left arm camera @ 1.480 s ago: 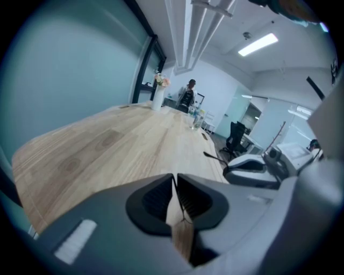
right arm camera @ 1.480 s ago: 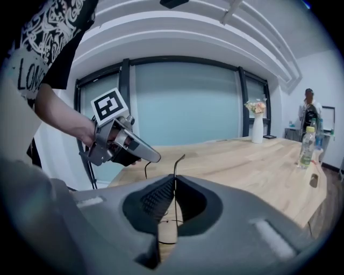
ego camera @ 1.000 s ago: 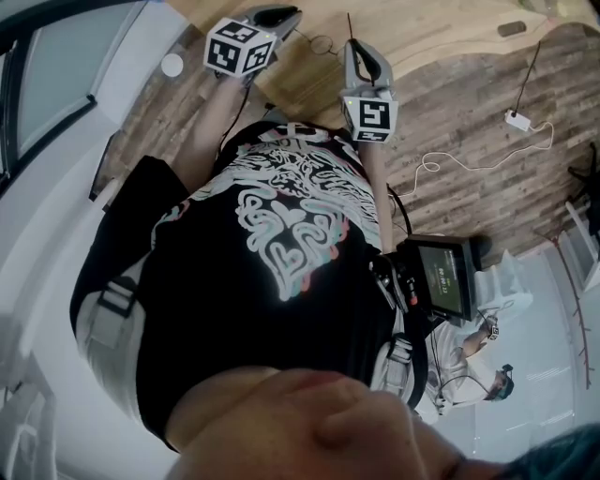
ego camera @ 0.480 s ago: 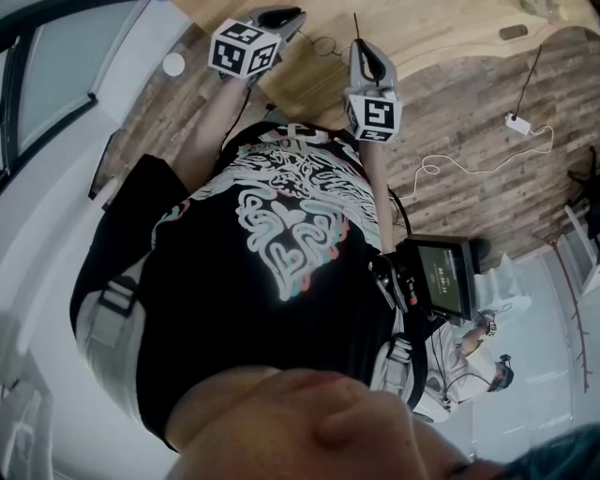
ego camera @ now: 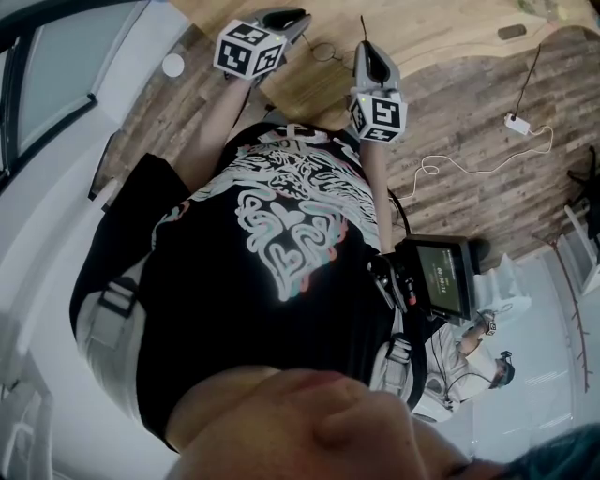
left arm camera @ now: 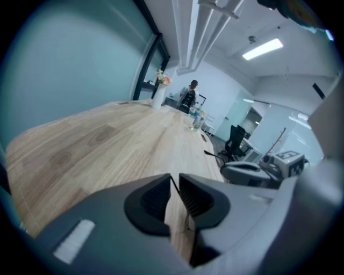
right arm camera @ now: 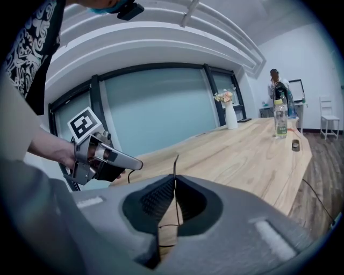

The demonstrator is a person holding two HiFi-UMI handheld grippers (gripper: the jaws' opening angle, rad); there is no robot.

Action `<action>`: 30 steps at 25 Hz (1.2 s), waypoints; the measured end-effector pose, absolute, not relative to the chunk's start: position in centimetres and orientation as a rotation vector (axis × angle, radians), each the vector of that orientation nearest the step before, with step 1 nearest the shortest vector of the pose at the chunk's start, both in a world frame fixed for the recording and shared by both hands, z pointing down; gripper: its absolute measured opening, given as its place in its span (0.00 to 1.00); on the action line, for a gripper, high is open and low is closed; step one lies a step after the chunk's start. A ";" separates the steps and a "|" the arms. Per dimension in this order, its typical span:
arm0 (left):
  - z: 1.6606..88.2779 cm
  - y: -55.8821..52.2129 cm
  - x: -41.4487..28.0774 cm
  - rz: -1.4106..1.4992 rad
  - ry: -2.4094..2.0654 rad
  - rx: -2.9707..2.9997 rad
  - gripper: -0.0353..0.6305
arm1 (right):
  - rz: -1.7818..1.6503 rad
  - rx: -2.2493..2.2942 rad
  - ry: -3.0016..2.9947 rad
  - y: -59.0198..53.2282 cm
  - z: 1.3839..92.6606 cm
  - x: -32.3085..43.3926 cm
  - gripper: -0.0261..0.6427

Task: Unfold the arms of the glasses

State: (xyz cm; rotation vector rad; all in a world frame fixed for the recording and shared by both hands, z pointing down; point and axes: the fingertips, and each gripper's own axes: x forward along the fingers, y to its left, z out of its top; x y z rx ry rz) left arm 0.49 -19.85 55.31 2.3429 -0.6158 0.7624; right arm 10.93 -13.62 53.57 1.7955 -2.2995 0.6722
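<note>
The glasses point(ego camera: 323, 44) are thin, dark and wire-framed, held above the wooden table point(ego camera: 309, 89) between my two grippers. My left gripper point(ego camera: 296, 19) is shut on one thin wire part of them, which shows as a dark line between its pads point(left arm camera: 173, 185). My right gripper point(ego camera: 364, 47) is shut on a slim arm of the glasses point(right arm camera: 174, 164), whose tip sticks out past the jaws. From the right gripper view, the left gripper point(right arm camera: 102, 156) is close by on the left. The lenses are hidden in both gripper views.
The long light-wood table point(right arm camera: 252, 150) carries a water bottle point(right arm camera: 278, 119), a white vase with flowers point(right arm camera: 230, 113) and a small dark object point(right arm camera: 294, 145). A person point(right arm camera: 275, 86) stands at the far end. A white cable point(ego camera: 469, 150) lies on the plank floor.
Both grippers have drifted slightly to the right in the head view, the right one a little more, with the glasses still held between them.
</note>
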 end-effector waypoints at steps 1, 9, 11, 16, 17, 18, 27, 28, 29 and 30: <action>55.3 -19.9 0.4 0.763 -0.617 2.343 0.12 | 0.677 1.795 -2.300 -13.6 53.6 10.9 0.05; 55.4 -19.8 0.0 0.768 -0.626 2.334 0.12 | 0.668 1.775 -2.304 -13.5 53.7 10.7 0.05; 55.4 -19.8 0.1 0.766 -0.627 2.334 0.12 | 0.672 1.777 -2.307 -13.4 53.7 10.7 0.05; 55.5 -19.8 0.0 0.765 -0.632 2.335 0.12 | 0.672 1.782 -2.318 -13.3 53.7 10.7 0.05; 55.5 -19.8 0.0 0.765 -0.633 2.334 0.12 | 0.671 1.782 -2.319 -13.3 53.7 10.8 0.05; 55.5 -19.8 0.0 0.766 -0.635 2.333 0.12 | 0.670 1.781 -2.320 -13.3 53.7 10.8 0.05; 55.6 -19.7 -0.2 0.769 -0.635 2.327 0.12 | 0.677 1.777 -2.327 -13.1 53.7 10.6 0.05; 55.7 -19.6 -0.1 0.769 -0.635 2.328 0.12 | 0.677 1.776 -2.328 -13.0 53.7 10.6 0.05; 55.7 -19.6 -0.1 0.769 -0.636 2.328 0.12 | 0.677 1.776 -2.329 -13.0 53.8 10.6 0.05; 55.7 -19.6 -0.1 0.768 -0.636 2.328 0.12 | 0.678 1.775 -2.330 -13.0 53.8 10.6 0.05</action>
